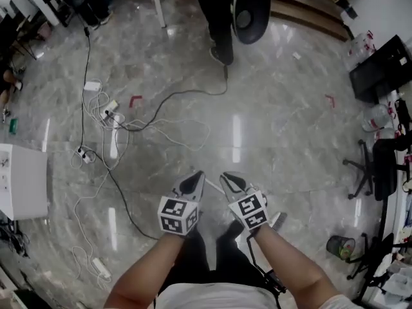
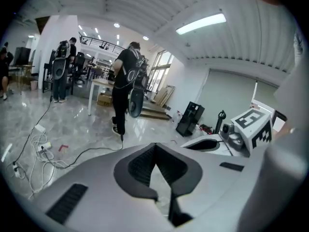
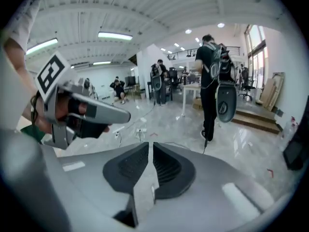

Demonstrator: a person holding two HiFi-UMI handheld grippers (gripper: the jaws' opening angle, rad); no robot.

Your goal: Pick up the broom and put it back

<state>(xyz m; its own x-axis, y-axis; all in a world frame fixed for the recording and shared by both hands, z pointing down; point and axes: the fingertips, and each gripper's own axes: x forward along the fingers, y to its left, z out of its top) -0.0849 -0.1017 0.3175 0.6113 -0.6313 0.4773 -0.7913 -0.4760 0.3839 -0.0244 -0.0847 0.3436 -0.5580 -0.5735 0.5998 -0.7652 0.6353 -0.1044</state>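
Observation:
No broom shows in any view that I can name with certainty. Both grippers are held up close together in front of the person's body, high over the marble floor (image 1: 270,127). My left gripper (image 1: 196,175) (image 2: 154,145) has its tips touching and nothing between them. Beside it, my right gripper (image 1: 226,177) (image 3: 150,144) has its pads a thin slit apart, with nothing gripped. Each gripper shows in the other's view: the right gripper's marker cube (image 2: 252,122) and the left gripper's body (image 3: 82,111). A small grey ribbed thing (image 1: 278,221) lies on the floor by the right forearm; I cannot tell what it is.
Cables and power strips (image 1: 106,111) trail over the floor at the left. A person (image 1: 222,18) stands ahead with a black round-bodied device. A white box (image 1: 22,182) is at the left, an office chair (image 1: 376,166) and a black bin (image 1: 340,246) at the right.

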